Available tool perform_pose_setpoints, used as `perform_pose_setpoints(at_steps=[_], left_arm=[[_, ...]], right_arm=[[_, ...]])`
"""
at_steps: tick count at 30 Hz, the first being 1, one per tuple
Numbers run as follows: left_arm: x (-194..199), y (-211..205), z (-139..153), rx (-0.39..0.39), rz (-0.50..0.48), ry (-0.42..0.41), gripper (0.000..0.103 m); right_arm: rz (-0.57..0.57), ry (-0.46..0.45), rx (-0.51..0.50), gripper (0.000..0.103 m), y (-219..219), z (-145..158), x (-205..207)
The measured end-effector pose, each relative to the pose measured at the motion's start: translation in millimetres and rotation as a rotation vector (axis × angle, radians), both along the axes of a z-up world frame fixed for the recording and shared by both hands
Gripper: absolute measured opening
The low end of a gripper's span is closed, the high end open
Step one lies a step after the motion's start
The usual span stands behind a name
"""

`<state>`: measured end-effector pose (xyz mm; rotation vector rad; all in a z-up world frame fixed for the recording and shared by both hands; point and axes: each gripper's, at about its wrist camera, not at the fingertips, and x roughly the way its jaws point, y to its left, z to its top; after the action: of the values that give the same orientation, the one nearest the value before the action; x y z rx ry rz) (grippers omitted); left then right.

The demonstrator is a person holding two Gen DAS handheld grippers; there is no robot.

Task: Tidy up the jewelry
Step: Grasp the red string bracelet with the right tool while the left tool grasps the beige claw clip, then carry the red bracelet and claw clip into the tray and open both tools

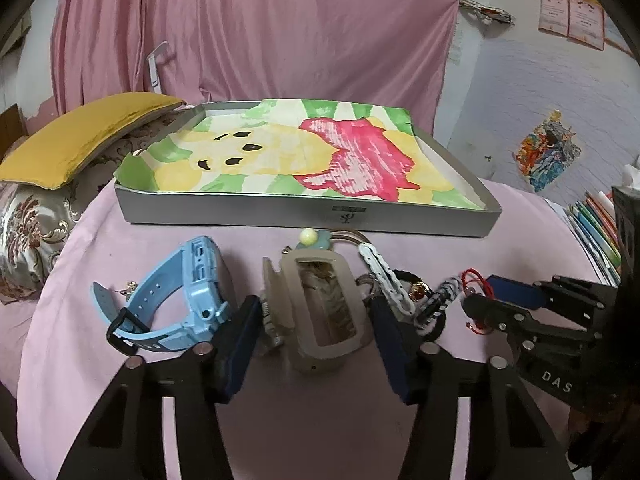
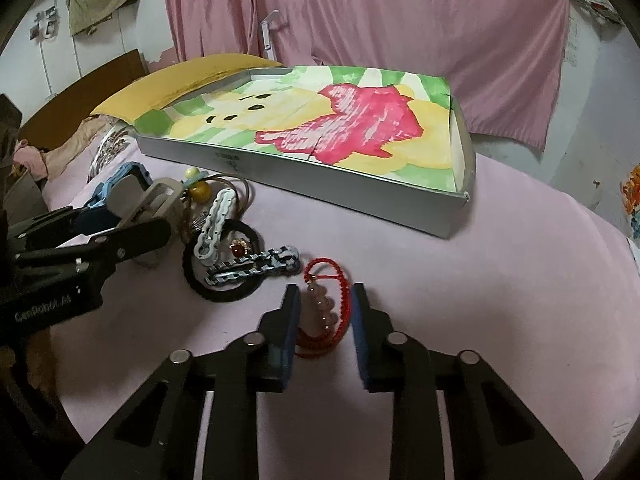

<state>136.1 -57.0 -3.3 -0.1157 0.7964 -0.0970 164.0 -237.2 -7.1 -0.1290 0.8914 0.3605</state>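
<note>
A beige hair claw clip (image 1: 320, 304) lies on the pink cloth between the open fingers of my left gripper (image 1: 316, 320); the pads stand on either side, apart from it. A light blue watch (image 1: 176, 300) lies to its left. A white chain clip (image 1: 384, 276), a black hair tie (image 2: 224, 264) and a gold ring with a red stone (image 2: 240, 247) lie to its right. My right gripper (image 2: 324, 312) is open around a red cord bracelet with pink beads (image 2: 322, 312) on the cloth.
A shallow grey box (image 1: 304, 216) lined with a painted paper stands behind the jewelry. A yellow pillow (image 1: 80, 136) lies far left. Coloured pencils (image 1: 596, 220) are at the right edge. A pink curtain hangs behind.
</note>
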Motion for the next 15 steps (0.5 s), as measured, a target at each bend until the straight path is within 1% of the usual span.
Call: perform_pose_setpoints(at_steps=[1,2,5,9,12,15], left_arm=[[1,1,0,-0.006,0.001,0.0,0.052],[1,2,0,-0.012,0.003,0.002,0.052],[1,2,0,-0.014,-0.001,-0.002,0.051],[-3,6,0,-0.037,-0.018,-0.002,0.051],[-12,9,-1,-0.064,-0.046,-0.008,0.051],[-24,11,-2,-0.111,-0.084,-0.03,0.051]], right_arm=[[0.003,0.0,0.005,0.01,0,0,-1],[0.004,0.0,0.013,0.008,-1,0,-2],[0.011,0.0,0.033,0.008,-4,1,-6],[0.015,0.002,0.066,0.007,-7,0,-15],[0.012,-0.003,0.091,0.007,-9,-1,-24],[0.007,-0.022,0.119,0.007,-10,-1,-35]])
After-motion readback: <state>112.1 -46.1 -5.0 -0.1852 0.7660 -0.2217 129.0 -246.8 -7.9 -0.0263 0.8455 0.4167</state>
